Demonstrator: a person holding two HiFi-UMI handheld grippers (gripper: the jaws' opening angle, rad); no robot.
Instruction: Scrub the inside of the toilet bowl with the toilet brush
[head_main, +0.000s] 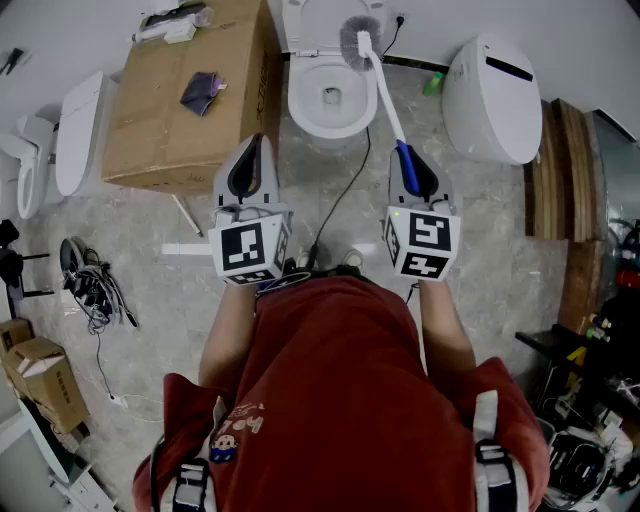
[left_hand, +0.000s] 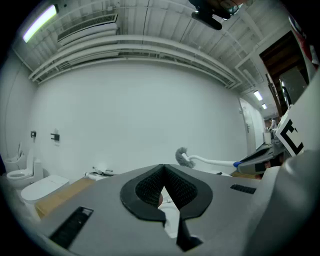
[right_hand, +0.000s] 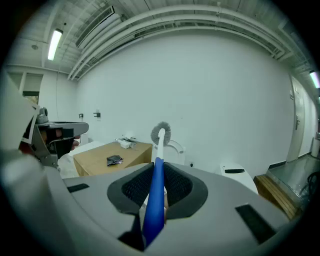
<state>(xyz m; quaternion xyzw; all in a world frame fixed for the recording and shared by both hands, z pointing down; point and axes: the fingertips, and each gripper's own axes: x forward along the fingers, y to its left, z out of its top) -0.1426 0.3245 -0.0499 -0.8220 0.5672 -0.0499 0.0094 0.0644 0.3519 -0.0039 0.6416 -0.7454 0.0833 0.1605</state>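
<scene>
A white toilet bowl (head_main: 331, 98) stands ahead, its seat lid raised against the wall. My right gripper (head_main: 411, 172) is shut on the blue handle of the toilet brush (head_main: 384, 96). The white shaft slants up and left, and the grey bristle head (head_main: 357, 41) hangs over the bowl's back right rim, above the bowl. In the right gripper view the blue handle (right_hand: 156, 197) runs between the jaws to the bristles (right_hand: 161, 133). My left gripper (head_main: 250, 165) is shut and holds nothing, left of the bowl; its view shows the brush (left_hand: 184, 157) off to the right.
A large cardboard box (head_main: 190, 90) with small items on top stands left of the toilet. A second white toilet (head_main: 492, 98) lies at the right, another white unit (head_main: 76, 130) at far left. A black cable (head_main: 340, 195) runs across the marble floor. Wooden boards (head_main: 562, 170) lean at the right.
</scene>
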